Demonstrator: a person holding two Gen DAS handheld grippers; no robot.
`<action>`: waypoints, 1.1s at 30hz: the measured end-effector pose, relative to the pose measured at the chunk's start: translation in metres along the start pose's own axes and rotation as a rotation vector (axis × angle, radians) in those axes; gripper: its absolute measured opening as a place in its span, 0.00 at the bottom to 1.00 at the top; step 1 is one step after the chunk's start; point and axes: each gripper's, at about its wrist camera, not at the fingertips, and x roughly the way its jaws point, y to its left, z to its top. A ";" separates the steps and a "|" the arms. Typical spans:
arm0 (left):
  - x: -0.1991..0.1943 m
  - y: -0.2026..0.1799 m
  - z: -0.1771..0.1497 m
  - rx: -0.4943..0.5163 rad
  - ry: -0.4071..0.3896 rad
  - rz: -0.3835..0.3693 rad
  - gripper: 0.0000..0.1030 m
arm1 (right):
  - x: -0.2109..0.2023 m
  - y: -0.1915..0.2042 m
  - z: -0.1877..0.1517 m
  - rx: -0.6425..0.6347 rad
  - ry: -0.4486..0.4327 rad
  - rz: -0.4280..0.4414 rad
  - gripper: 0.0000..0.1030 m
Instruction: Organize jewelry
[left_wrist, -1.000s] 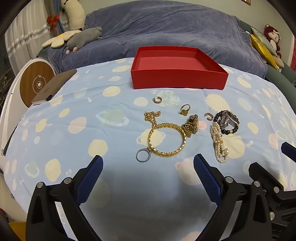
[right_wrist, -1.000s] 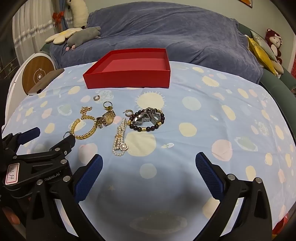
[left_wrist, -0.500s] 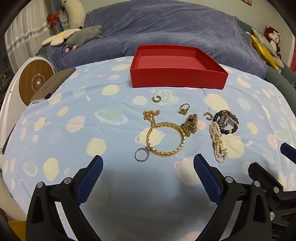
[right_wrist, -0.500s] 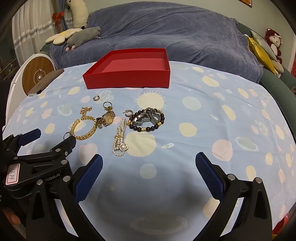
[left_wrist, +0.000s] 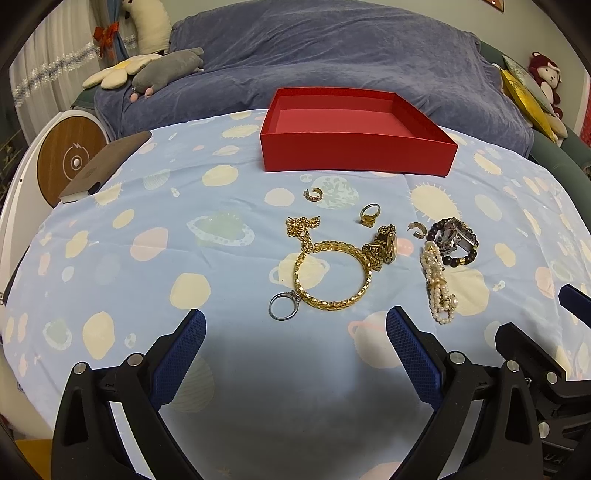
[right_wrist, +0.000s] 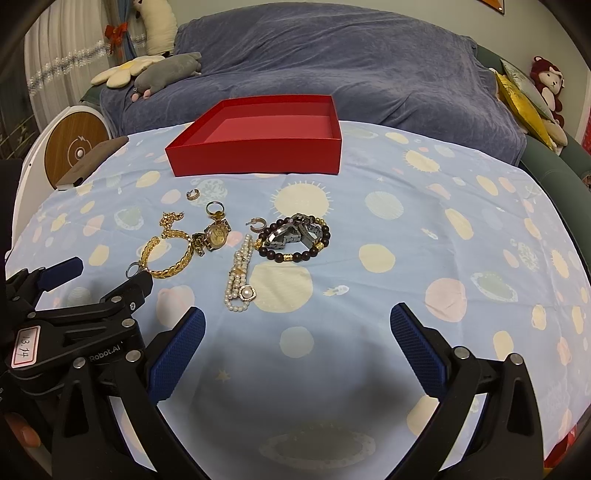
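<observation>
Nearest the cameras, the left tongs (left_wrist: 295, 332) and the right tongs (right_wrist: 297, 328) both stand wide apart with nothing between their blue pads, hovering over the desk (left_wrist: 147, 229), which is covered by a pale blue cloth printed with yellow and pink spots. In the right wrist view the left tongs (right_wrist: 92, 273) show at the lower left, close to the gold pieces.

Just beyond the left tongs lies a small silver ring (left_wrist: 282, 306), touching a broad gold bangle (left_wrist: 332, 275). A thin gold chain (left_wrist: 303, 225) bunches at the bangle's far left edge, and a gold watch (left_wrist: 384, 245) rests against its far right edge. To the right, a pearl bracelet (left_wrist: 439, 284) stretches toward the camera, with a dark bead bracelet (left_wrist: 458, 251) just behind it, looped around a silver watch (left_wrist: 454, 234). A small hoop earring (left_wrist: 416, 229) sits between the gold watch and the beads.

Farther back are a gold ring (left_wrist: 369, 214) and another small earring (left_wrist: 313, 194), lying apart from each other. Behind them stands an open red box (left_wrist: 354, 155), its inside bare. A blue-covered sofa (left_wrist: 332, 55) with soft toys fills the background.
</observation>
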 end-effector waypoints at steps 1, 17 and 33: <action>0.000 -0.001 0.000 0.003 0.001 0.001 0.93 | 0.000 0.000 0.000 0.002 0.000 -0.001 0.95; 0.001 -0.001 0.000 0.004 0.001 0.001 0.93 | 0.004 0.001 0.001 0.006 -0.001 0.003 0.95; -0.002 0.001 0.001 0.002 -0.010 0.008 0.93 | 0.004 0.000 0.001 0.001 0.000 0.001 0.95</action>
